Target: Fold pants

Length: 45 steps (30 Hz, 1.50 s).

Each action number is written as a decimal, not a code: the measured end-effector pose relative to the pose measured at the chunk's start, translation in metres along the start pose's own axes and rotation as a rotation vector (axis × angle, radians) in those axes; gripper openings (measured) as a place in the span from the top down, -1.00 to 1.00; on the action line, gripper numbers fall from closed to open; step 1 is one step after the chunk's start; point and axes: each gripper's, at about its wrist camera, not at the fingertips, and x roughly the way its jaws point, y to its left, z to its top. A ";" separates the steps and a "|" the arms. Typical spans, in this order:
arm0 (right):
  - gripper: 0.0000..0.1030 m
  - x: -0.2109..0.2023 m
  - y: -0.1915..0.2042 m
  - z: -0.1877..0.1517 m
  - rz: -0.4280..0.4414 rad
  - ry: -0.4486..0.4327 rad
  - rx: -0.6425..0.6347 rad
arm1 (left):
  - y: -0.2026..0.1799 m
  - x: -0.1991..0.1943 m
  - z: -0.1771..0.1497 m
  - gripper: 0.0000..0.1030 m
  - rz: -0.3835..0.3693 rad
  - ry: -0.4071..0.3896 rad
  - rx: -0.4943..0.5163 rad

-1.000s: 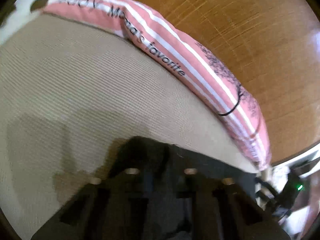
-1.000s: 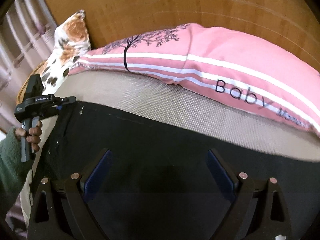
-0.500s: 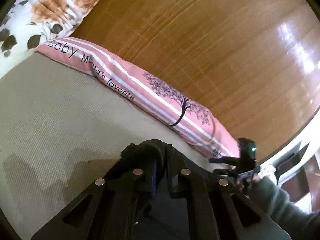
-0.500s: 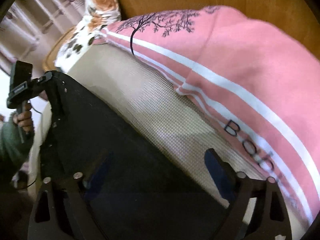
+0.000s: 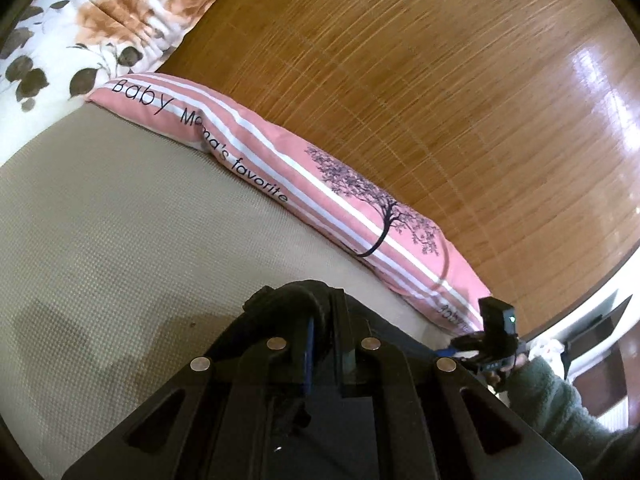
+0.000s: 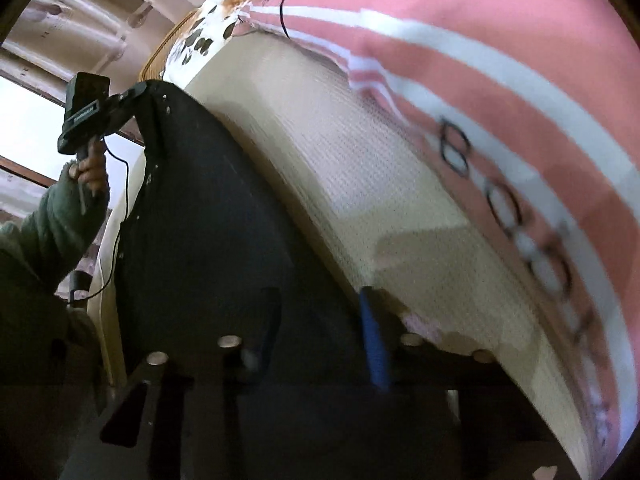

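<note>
The black pants [image 6: 208,232] lie on the beige bed cover, with their waist edge lifted. In the left wrist view my left gripper [image 5: 322,320] is shut on a bunched corner of the pants [image 5: 292,296]. It also shows in the right wrist view [image 6: 132,96], holding the far waist corner up. My right gripper [image 6: 316,320] stands over the near part of the waistband, its blue pads [image 6: 374,344] closing around the dark cloth; the view is blurred. The right gripper also shows at the right of the left wrist view [image 5: 464,344].
A pink striped pillow [image 5: 288,172] lies along the bed's far edge against a wooden headboard [image 5: 440,80]. A floral pillow [image 5: 92,20] lies beyond it. The beige bed cover [image 5: 100,232] spreads to the left. A window shows behind the left hand [image 6: 24,128].
Both grippers have lifted and tilted. The left one has raised its pants corner off the bed. The right gripper's pads have come much closer together on the waistband.
</note>
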 end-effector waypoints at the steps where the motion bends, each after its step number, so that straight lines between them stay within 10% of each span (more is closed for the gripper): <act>1: 0.64 -0.001 -0.001 -0.004 -0.008 -0.002 0.012 | 0.001 0.001 0.001 0.86 0.004 0.002 -0.001; 19: 0.89 -0.069 0.157 -0.079 -0.468 -0.245 0.041 | -0.021 -0.057 -0.017 0.85 -0.014 -0.024 0.086; 29: 0.89 -0.056 0.250 -0.160 -0.441 -0.280 0.119 | -0.029 -0.130 -0.079 0.83 -0.011 0.065 0.195; 45: 0.83 0.058 0.248 -0.225 -0.447 -0.128 0.273 | 0.010 -0.121 -0.197 0.62 0.340 0.340 0.419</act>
